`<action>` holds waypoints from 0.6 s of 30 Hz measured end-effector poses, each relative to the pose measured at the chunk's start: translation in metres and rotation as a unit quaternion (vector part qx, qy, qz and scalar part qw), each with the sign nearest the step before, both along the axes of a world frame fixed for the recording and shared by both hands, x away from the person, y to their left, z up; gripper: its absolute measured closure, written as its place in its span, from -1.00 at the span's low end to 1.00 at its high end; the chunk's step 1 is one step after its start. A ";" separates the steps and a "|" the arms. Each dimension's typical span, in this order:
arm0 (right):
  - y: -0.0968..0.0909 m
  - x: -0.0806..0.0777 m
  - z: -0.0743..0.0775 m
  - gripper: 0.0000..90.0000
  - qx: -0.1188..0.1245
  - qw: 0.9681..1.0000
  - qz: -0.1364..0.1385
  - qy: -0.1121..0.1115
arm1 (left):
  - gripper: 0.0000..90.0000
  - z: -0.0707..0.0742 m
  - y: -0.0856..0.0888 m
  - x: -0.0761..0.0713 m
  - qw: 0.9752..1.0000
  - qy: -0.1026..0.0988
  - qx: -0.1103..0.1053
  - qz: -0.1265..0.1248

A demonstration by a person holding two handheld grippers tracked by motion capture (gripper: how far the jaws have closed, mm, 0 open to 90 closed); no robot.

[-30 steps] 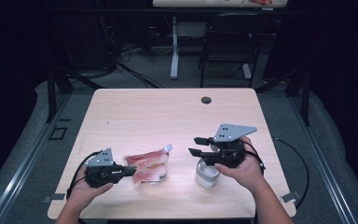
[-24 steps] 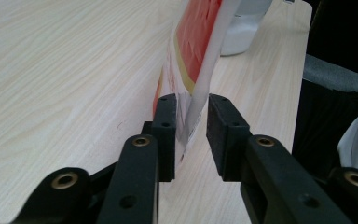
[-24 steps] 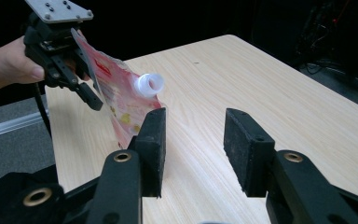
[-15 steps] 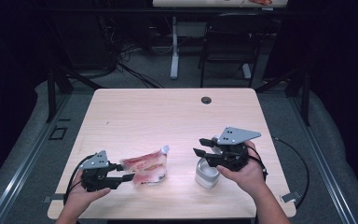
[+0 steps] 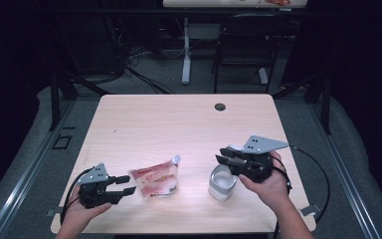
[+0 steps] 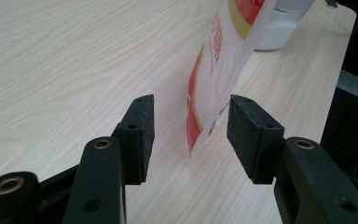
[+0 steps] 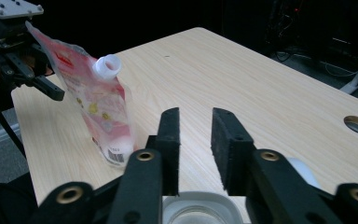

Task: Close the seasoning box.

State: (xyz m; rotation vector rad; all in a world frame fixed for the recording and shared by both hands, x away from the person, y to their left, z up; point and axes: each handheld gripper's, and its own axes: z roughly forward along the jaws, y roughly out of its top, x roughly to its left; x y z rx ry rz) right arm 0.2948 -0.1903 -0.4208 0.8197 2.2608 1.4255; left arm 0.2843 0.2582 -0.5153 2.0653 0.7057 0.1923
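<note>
Two things are in play on the table (image 5: 144,119): one red-and-white spouted pouch (image 5: 156,179) and one small white tub (image 5: 222,182). The pouch stands upright just ahead of the left gripper (image 5: 123,184), its edge reaching in between the jaws; in the left gripper view the pads (image 6: 139,135) stand clear of the film on both sides, the jaws having just spread. Its open spout (image 7: 107,65) tilts toward the tub. The tub sits directly under the tips of the right gripper (image 5: 222,155), whose jaws have just been closing and now stand partly apart with nothing between them. The tub's inside looks pale; what it holds I cannot tell. One cable hole (image 5: 220,106) lies well beyond both grippers, and nothing stands between pouch and tub.
</note>
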 end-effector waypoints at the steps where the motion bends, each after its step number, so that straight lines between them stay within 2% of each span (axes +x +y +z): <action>1: -0.002 0.000 0.002 0.66 -0.001 1.000 -0.003 0.000 | 0.15 0.000 0.002 0.000 1.000 0.000 0.000 0.001; 7: -0.012 0.001 0.011 0.91 -0.002 1.000 -0.026 -0.007 | 0.15 0.001 0.012 -0.003 1.000 0.000 -0.010 0.014; 10: -0.020 0.002 0.015 1.00 -0.005 0.999 -0.044 -0.015 | 0.21 0.001 0.017 -0.003 1.000 0.000 -0.007 0.017; 14: -0.031 0.006 0.017 1.00 0.004 0.998 -0.069 -0.015 | 0.21 0.001 0.021 -0.003 1.000 -0.001 -0.012 0.024; 18: -0.044 0.012 0.017 1.00 0.006 0.996 -0.093 -0.003 | 0.20 -0.001 0.025 -0.003 0.999 -0.002 -0.012 0.042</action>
